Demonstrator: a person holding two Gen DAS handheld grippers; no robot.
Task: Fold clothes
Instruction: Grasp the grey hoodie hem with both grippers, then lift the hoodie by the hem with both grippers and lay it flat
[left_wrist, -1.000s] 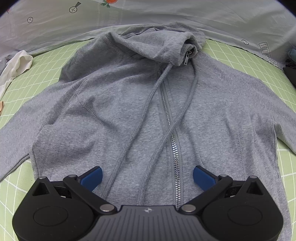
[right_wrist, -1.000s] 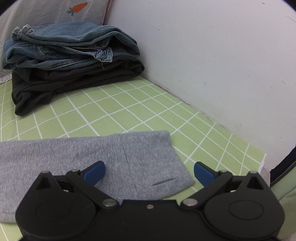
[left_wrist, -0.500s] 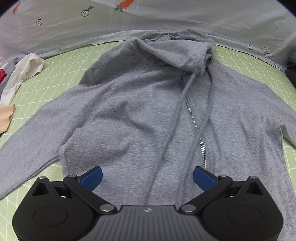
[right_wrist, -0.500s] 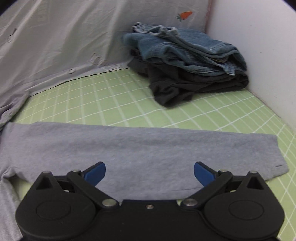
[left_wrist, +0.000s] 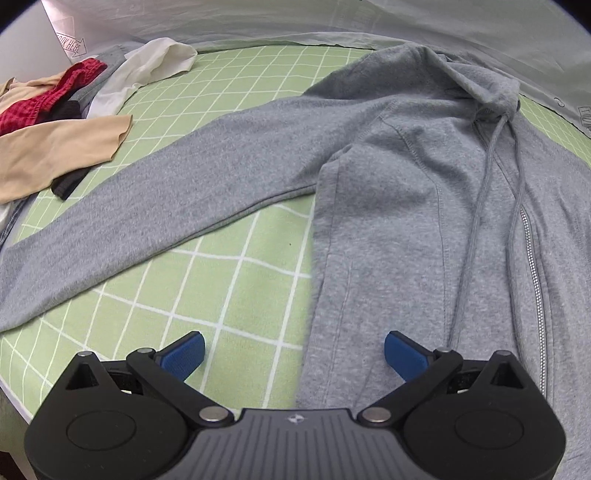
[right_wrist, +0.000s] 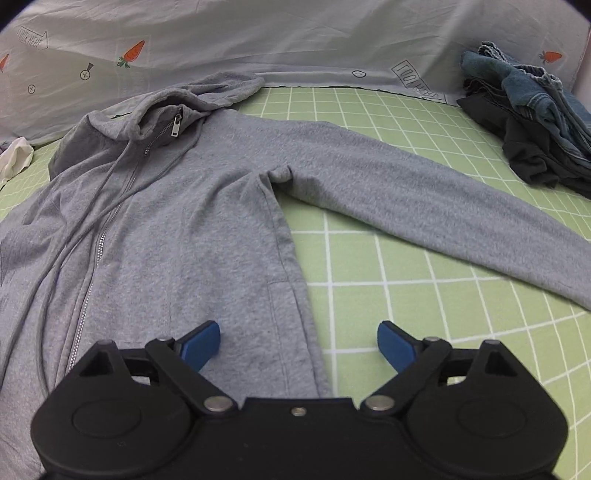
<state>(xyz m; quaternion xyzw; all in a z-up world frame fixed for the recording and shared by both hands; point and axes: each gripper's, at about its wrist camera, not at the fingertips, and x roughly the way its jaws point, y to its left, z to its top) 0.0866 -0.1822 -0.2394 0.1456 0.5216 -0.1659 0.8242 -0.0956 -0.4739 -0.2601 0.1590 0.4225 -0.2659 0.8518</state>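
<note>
Now | left gripper (left_wrist: 293, 350) swung toward hoodie (left_wrist: 406, 221) sleeve | right gripper (right_wrist: 299, 341) toward body | both jaws spread, empty

Black two-finger left gripper (left_wrist: 293, 352) and right gripper (right_wrist: 298, 345), blue ribbed fingertip pads (left_wrist: 183, 353), silver pivot screws, round side discs, ribbed grey centre plate with small logo.

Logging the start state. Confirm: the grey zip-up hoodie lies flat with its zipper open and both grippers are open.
One error: the grey zip-up hoodie has its zipper closed up to the collar, as the right wrist view shows. It lies flat; left gripper and right gripper are both open.
</note>
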